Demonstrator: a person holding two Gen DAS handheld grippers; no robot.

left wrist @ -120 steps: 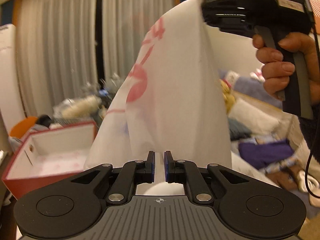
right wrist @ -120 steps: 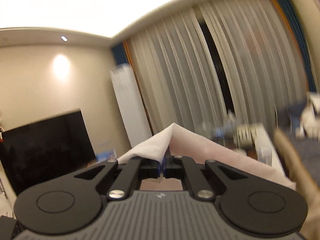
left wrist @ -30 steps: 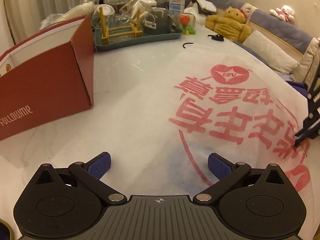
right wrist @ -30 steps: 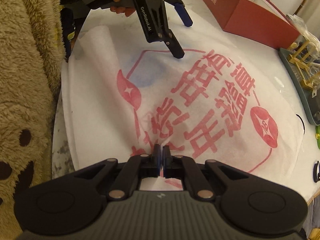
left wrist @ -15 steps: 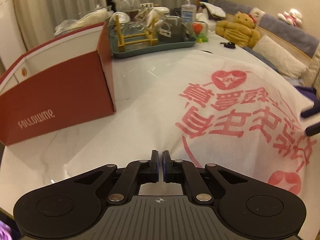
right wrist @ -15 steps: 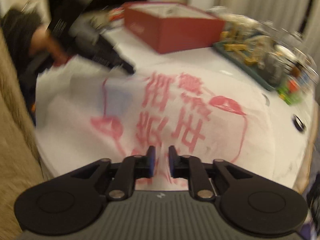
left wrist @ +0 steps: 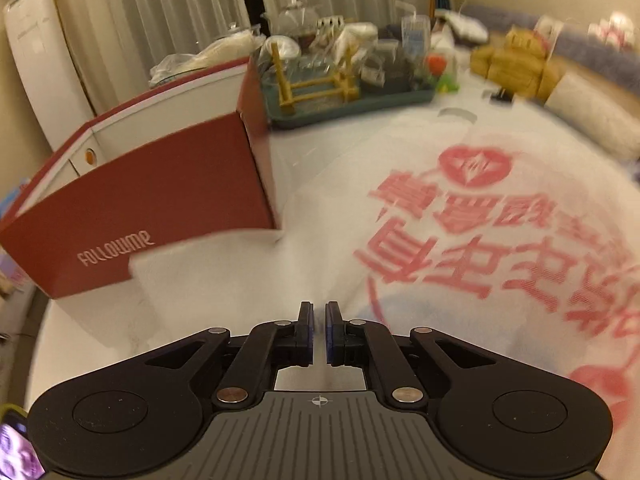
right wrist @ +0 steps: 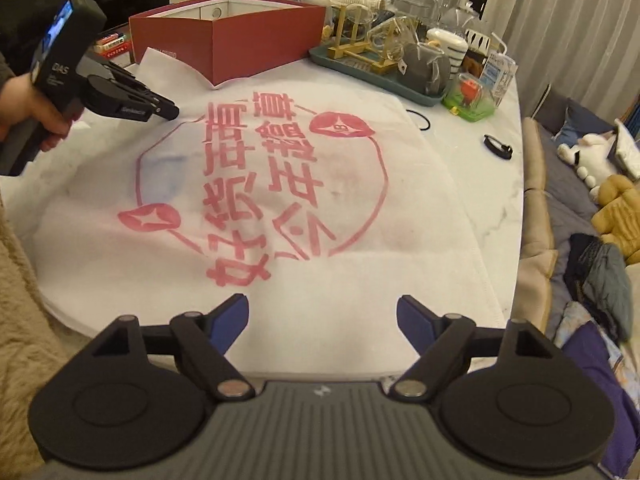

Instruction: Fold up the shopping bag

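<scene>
A white shopping bag point(right wrist: 280, 184) with red printed characters lies spread flat on the white marble table point(right wrist: 480, 184). In the left wrist view my left gripper point(left wrist: 319, 320) is shut on the bag point(left wrist: 460, 240) at its left edge, and a fold of fabric rises to the fingers. The right wrist view shows that left gripper point(right wrist: 174, 112) in a hand at the bag's far left, with a raised flap beside it. My right gripper point(right wrist: 322, 312) hovers over the bag's near edge. Its jaws are opening wide, and the pads press on nothing.
A red open box point(right wrist: 240, 40) stands at the back left, close to the bag's raised corner. A teal tray point(right wrist: 384, 80) of glassware sits behind the bag. A black hair tie point(right wrist: 420, 120) and a clip point(right wrist: 498, 148) lie on the table. A sofa with plush toys point(right wrist: 612, 208) is at the right.
The bag, held up in the air earlier, now lies on the table. My left jaws closed on its edge and lifted slightly. My right gripper let go, rolled and opened wide.
</scene>
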